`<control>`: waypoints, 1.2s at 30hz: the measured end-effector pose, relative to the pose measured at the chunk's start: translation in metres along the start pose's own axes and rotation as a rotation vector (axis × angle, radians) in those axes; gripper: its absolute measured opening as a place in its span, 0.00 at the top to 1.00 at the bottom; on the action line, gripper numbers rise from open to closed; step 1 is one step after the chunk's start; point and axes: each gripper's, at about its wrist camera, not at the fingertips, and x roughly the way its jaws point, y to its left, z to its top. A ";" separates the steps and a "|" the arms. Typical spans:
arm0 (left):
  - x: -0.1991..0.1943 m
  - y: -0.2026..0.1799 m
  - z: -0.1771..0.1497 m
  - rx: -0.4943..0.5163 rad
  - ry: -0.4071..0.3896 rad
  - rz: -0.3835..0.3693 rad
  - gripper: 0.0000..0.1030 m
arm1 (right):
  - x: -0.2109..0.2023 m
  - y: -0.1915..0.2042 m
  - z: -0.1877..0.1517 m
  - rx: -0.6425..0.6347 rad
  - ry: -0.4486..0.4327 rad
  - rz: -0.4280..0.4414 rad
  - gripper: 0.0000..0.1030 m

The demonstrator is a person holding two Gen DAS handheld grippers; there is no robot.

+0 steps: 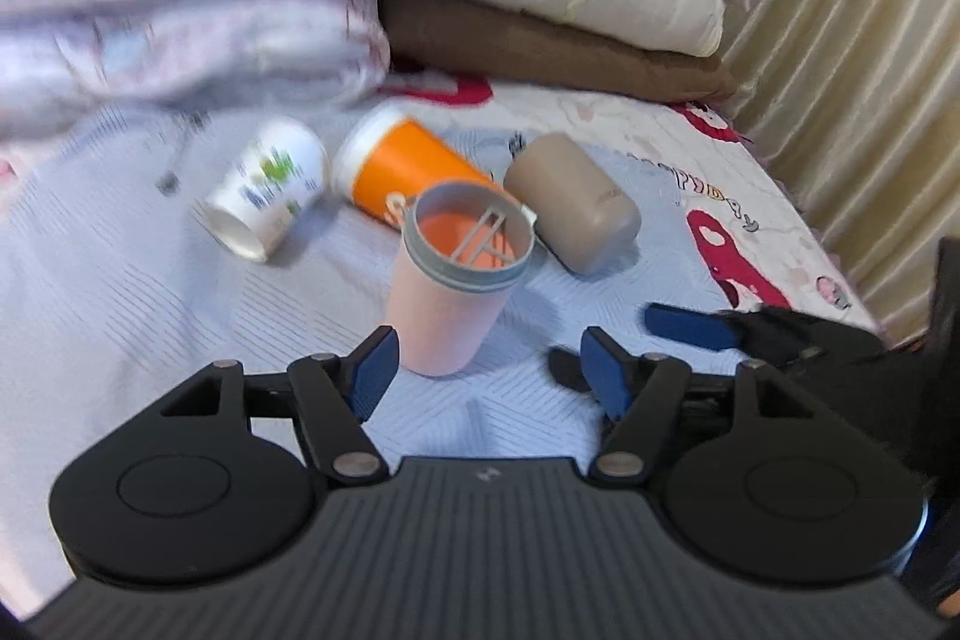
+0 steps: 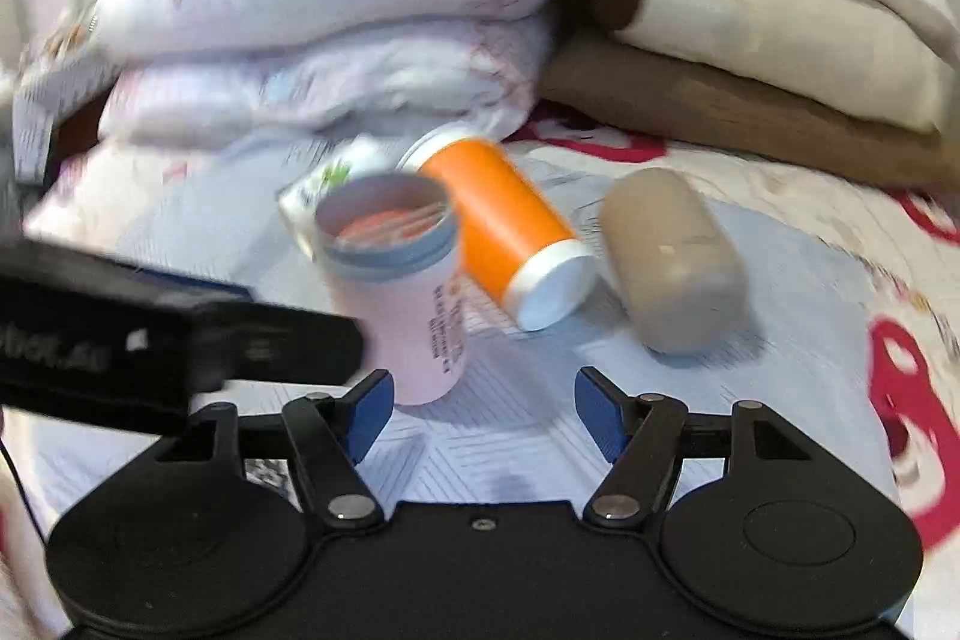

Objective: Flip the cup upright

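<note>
Both the left gripper (image 1: 483, 370) and right gripper (image 2: 483, 400) hang spread and empty before the pink cup (image 1: 447, 292), upright on the bed (image 1: 150, 292), while three cups lie tipped.

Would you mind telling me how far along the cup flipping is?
Done: the pink cup stands upright on the bed. In hand: nothing; left gripper and right gripper are open. Left: the white cup, orange cup and tan cup lie sideways.
</note>
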 end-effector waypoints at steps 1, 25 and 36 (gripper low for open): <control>-0.009 -0.005 -0.001 0.027 -0.014 0.024 0.36 | -0.010 -0.004 -0.001 0.034 -0.009 0.008 0.30; -0.171 -0.032 -0.045 0.029 -0.304 0.253 0.03 | -0.194 0.043 -0.045 0.115 -0.389 -0.157 0.01; -0.170 -0.021 -0.062 0.020 -0.264 0.322 0.00 | -0.194 0.047 -0.054 0.173 -0.328 -0.252 0.00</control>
